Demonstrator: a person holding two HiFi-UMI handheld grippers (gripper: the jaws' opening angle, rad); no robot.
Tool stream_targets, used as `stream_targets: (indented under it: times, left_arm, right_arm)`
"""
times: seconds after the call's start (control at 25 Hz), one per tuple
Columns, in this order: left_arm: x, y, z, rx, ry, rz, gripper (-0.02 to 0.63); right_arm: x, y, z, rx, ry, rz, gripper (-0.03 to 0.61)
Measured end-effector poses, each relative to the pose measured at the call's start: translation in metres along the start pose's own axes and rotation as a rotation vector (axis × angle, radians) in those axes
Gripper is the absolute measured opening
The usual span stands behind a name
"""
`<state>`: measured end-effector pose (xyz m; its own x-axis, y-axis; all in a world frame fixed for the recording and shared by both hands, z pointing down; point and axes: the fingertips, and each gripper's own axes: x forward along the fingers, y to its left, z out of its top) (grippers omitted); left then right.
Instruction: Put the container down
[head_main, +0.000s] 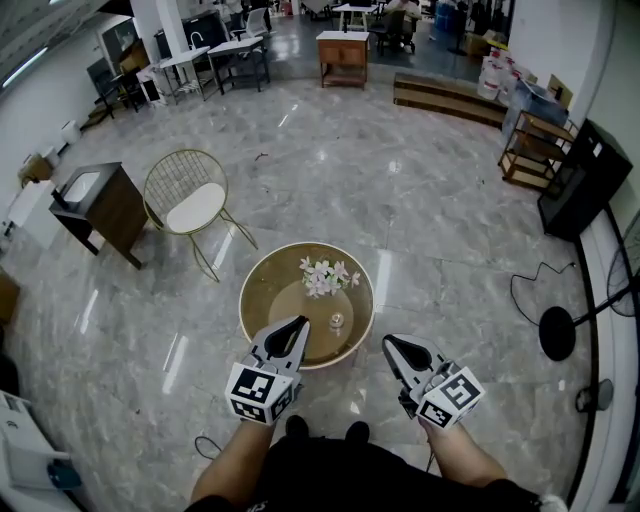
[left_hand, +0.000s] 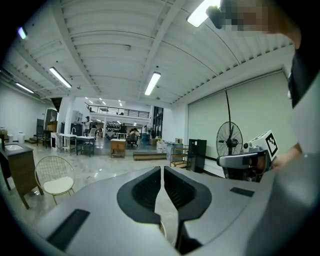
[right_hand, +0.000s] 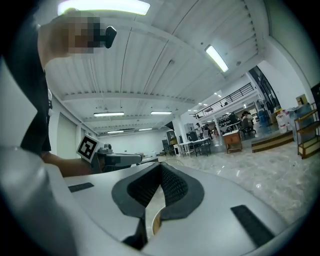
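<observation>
A round wooden table (head_main: 252, 300) stands just ahead of me in the head view. On it sit a bunch of white flowers (head_main: 326, 276) and a small clear glass container (head_main: 336, 321), upright and on its own. My left gripper (head_main: 298, 324) hovers over the table's near edge, a little to the left of the container, jaws together with nothing between them (left_hand: 162, 172). My right gripper (head_main: 389, 345) is off the table's near right side, shut and empty (right_hand: 160, 167). Each gripper view looks out level across the hall, and neither shows the container.
A gold wire chair (head_main: 190, 203) and a dark cabinet (head_main: 100, 207) stand to the left on the marble floor. A floor fan (head_main: 558, 333) with its cable is at the right, a black screen (head_main: 583, 178) and a shelf (head_main: 528, 150) beyond it. My feet are just under the table's near edge.
</observation>
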<state>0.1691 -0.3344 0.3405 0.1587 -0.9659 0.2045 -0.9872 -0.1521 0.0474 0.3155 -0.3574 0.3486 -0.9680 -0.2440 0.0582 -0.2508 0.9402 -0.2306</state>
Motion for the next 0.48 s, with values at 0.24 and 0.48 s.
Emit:
stream_targets:
  times: [0.24, 0.48]
  left_arm:
    - [0.002, 0.028, 0.018, 0.018, -0.020, -0.030, 0.032]
    - [0.000, 0.045, 0.019, 0.029, -0.010, -0.053, 0.032]
  right_arm:
    - [0.025, 0.015, 0.025, -0.079, -0.010, -0.033, 0.011]
    - [0.045, 0.026, 0.023, -0.068, -0.015, -0.049, 0.011]
